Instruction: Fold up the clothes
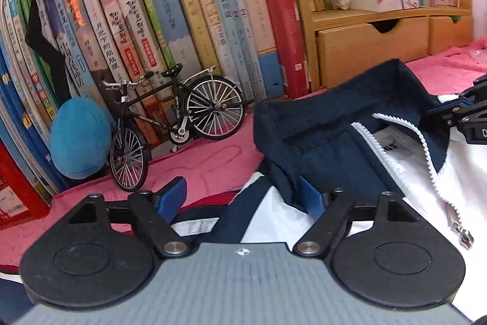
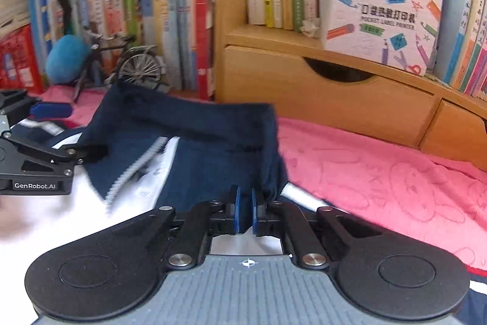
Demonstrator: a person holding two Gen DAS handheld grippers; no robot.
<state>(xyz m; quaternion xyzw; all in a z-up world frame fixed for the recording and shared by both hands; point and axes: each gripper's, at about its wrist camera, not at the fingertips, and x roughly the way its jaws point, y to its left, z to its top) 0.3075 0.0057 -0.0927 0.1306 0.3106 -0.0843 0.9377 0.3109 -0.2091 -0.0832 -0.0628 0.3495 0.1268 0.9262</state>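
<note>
1. The jacket (image 1: 350, 160), navy and white with a white zip, lies open-fronted on the pink blanket (image 1: 213, 163) in front of the row of books (image 1: 188, 20) and the wooden drawers (image 2: 319, 93).
2. The left tool (image 1: 240, 197) stands wide open; its right-hand pad sits just beside the navy collar (image 1: 304, 124), with the shoulder cloth lying between the pads but not pinched.
3. The right tool (image 2: 245, 210) is nearly shut at the collar's other end. Cloth lies right at its tips, though I cannot tell if any is really pinched.
4. Judged step: taking both shoulders at the collar. To do it well, close the left tool on the shoulder seam level with the right one, so the jacket lifts evenly.
5. The collar points toward the books; the jacket's long axis runs from there back toward the person, with the zip (image 1: 426, 148) roughly along it.
6. Keep the toy bicycle (image 1: 170, 124) clear of any swing of the cloth.
</note>
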